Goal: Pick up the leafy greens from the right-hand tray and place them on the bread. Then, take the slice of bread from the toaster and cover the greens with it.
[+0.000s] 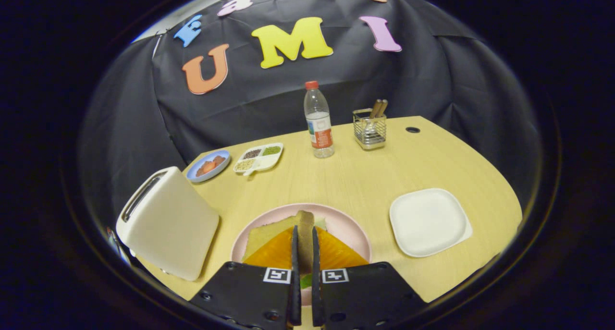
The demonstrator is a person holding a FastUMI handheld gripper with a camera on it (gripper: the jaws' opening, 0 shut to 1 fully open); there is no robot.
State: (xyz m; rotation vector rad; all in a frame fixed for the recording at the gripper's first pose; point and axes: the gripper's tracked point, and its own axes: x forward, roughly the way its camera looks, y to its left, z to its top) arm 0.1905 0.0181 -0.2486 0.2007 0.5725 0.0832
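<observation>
My gripper (303, 230) is shut on a tan slice of bread (305, 238), held edge-on between the fingers. It hangs just over the pink plate (350, 226) directly ahead. On that plate lies a pale yellow bread slice (269, 231), with a bit of leafy green (320, 222) peeking out beyond the fingers. An orange-brown ribbed surface (336, 254) spreads to both sides of the fingers; whether it belongs to the held slice I cannot tell. The white toaster (168, 222) stands left of the plate, and I see no bread in its slot. The white square tray (427, 222) on the right is bare.
At the far side of the wooden table (365, 176) stand a water bottle (318, 123) and a wire utensil holder (370, 127). A blue dish with orange food (208, 166) and a divided white dish of seeds (258, 158) sit behind the toaster.
</observation>
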